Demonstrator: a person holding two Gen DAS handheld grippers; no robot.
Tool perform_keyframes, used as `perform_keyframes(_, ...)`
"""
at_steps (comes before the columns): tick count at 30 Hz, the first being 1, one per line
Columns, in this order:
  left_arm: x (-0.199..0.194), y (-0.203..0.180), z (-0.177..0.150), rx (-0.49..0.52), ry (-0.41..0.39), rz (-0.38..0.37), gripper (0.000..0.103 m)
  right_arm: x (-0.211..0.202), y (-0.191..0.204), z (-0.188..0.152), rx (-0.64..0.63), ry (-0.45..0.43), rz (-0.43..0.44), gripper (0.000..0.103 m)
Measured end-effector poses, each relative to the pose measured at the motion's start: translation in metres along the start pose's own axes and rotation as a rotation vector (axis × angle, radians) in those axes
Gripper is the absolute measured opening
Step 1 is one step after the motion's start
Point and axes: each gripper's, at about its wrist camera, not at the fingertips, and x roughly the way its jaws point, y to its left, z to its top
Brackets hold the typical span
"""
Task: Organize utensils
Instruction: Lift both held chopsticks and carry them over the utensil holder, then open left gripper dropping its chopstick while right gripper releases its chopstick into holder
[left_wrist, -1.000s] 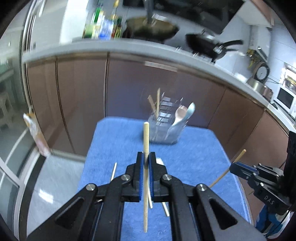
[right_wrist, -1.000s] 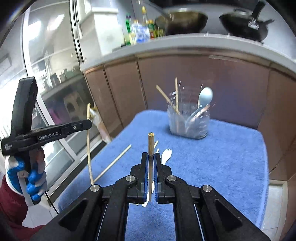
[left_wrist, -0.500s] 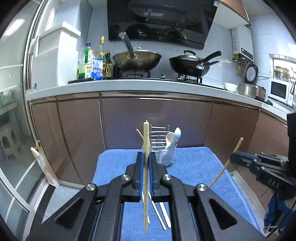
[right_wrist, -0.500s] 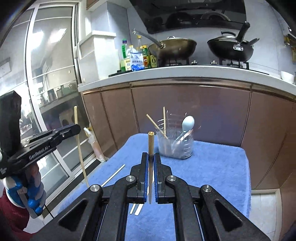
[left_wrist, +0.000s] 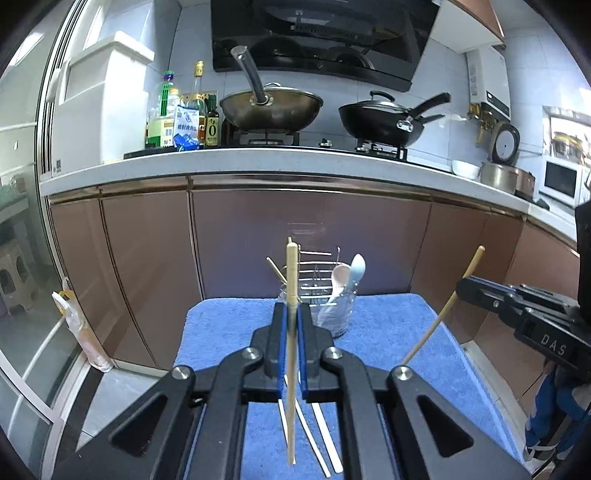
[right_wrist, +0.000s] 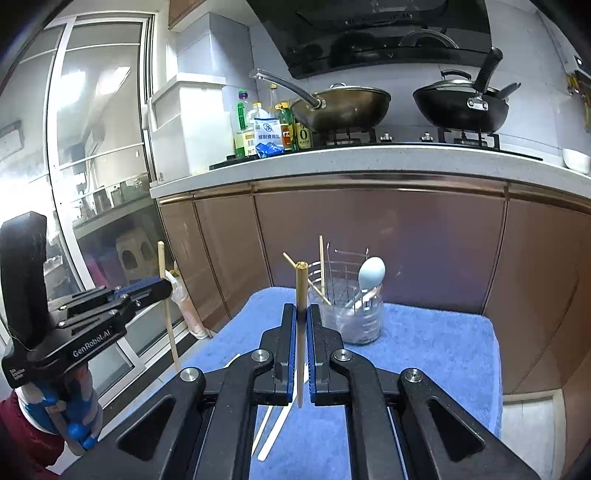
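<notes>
While each tool was clamped on a single chopstick, the relation that mattered was how those sticks stood to the utensil holder (left_wrist: 325, 295) at the far end of the blue-towelled desk (left_wrist: 388, 332). The left tool (left_wrist: 291, 354) had its jaws closed narrow on the left chopstick (left_wrist: 291, 332), which stood upright, its long axis crossing the fingers, with a long length above the pads and a long tail below. The right tool (right_wrist: 301, 354) gripped the right chopstick (right_wrist: 300, 325) likewise, near vertical, its capped end up.

The holder, a clear cup backed by a wire rack, lay straight ahead of both tools and well apart from them. In the left view it sat just right of the held stick; in the right view also slightly right of centre (right_wrist: 354, 314). It already carried two chopsticks (right_wrist: 321, 266) leaning left and two spoons (right_wrist: 371, 275) on the right.

Neither tool looked clearly nearer. Judging from this, each stick was already aligned for a vertical drop, so the coming move called for a forward carry and then a lowering into the open left part of the cup. More utensils, pale sticks (left_wrist: 321, 435), lay flat on the towel beneath the tools.
</notes>
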Motion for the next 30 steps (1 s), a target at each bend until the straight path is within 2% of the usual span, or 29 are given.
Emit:
perform_keyframes(5,0.019,0.026,0.036,-0.094,-0.043,-0.054,0.005,0.018,-0.007,0.022,-0.002,-0.029,0.010,0.005)
perform_keyframes(9,0.037,0.035,0.071,-0.149,-0.098,-0.085,0.005,0.035,-0.013,0.052,-0.009,-0.086,0.009,0.005)
perform_keyframes(12,0.057,0.040,0.094,-0.198,-0.137,-0.117,0.005,0.052,-0.015,0.074,-0.019,-0.129,0.010,0.005)
perform_keyframes(16,0.096,0.039,0.114,-0.245,-0.174,-0.117,0.005,0.080,-0.017,0.094,-0.040,-0.151,0.002,0.005)
perform_keyframes(21,0.143,0.032,0.120,-0.244,-0.188,-0.080,0.005,0.116,-0.027,0.099,-0.051,-0.145,-0.020,0.005)
perform_keyframes(30,0.215,0.015,0.102,-0.214,-0.183,-0.021,0.005,0.166,-0.042,0.085,-0.082,-0.102,-0.077,0.005)
